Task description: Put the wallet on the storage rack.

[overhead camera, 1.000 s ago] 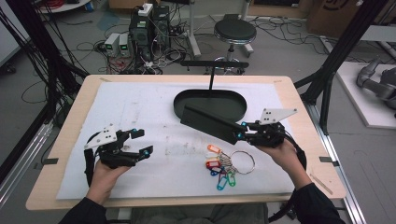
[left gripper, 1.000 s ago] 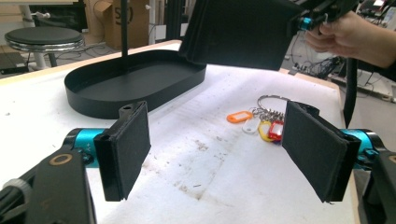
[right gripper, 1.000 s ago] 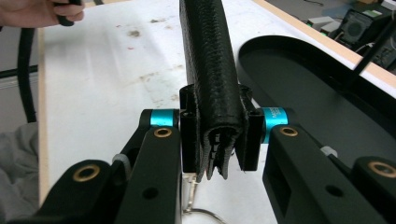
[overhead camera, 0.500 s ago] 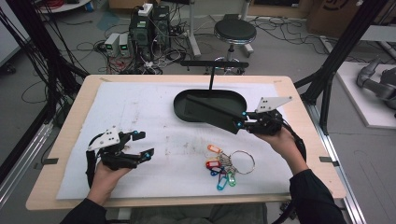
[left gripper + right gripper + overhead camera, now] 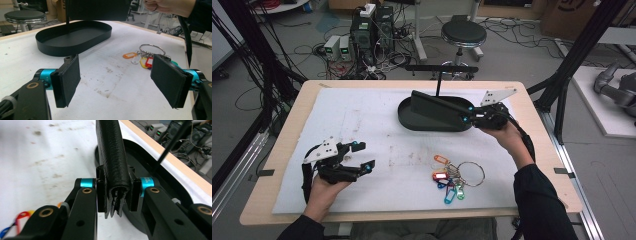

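Nearest the person, the left tongs (image 5: pixel 362 156) rest low over the white mat (image 5: pixel 377 125) at the left front of the desk (image 5: pixel 532 125), held in the left hand (image 5: pixel 324 187). Their jaws stand wide apart with nothing between them; in the left gripper view the two black pads (image 5: pixel 70 80) frame bare, stained mat.

A little farther in and to the right lies a bunch of coloured key tags (image 5: pixel 447 182) on a metal ring (image 5: pixel 469 172), flat on the mat, well apart from both tongs. In the left gripper view the tags (image 5: pixel 140 58) sit just behind the right-hand pad.

Farther back, the right tongs (image 5: pixel 468 116) are clamped on a black wallet (image 5: pixel 437 105), a flat leather-like piece held at one end. In the right gripper view the wallet (image 5: pixel 111 157) stands on edge between the jaws, its layered end squeezed tight between them. It is lifted clear of the mat and stretches leftward over the black oval tray (image 5: pixel 412 120), which sits at the back centre of the mat. A thin black post (image 5: pixel 438 82) rises at the tray's far edge.
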A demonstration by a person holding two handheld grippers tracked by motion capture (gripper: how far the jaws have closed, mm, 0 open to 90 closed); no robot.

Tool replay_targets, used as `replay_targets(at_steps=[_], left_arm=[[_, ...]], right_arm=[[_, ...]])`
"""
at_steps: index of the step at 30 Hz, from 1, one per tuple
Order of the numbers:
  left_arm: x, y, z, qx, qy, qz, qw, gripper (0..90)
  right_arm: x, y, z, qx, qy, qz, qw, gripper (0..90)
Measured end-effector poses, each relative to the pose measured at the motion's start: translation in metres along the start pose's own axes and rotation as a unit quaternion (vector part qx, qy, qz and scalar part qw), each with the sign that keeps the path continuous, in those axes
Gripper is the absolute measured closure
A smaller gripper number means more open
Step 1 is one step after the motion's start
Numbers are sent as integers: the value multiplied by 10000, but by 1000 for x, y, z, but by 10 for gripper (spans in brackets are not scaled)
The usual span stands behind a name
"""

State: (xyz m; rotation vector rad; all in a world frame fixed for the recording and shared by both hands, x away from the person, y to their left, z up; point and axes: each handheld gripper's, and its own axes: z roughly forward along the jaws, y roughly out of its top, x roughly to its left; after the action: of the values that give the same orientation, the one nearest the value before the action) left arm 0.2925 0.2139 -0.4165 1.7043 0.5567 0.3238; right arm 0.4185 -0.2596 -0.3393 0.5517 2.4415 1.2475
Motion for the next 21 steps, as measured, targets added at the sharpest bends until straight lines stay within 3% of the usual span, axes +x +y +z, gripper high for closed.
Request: replay_targets(at_steps=[10,21], left_arm=[[0,0,0,4,-16,6,10000,238],[-1,-1,-1,-25,-32,8,10000,238]], right_arm=[[-20,-7,25,220,-175,88,9996,757],[-29,-3,52,491,-347,-6,9982,757]])
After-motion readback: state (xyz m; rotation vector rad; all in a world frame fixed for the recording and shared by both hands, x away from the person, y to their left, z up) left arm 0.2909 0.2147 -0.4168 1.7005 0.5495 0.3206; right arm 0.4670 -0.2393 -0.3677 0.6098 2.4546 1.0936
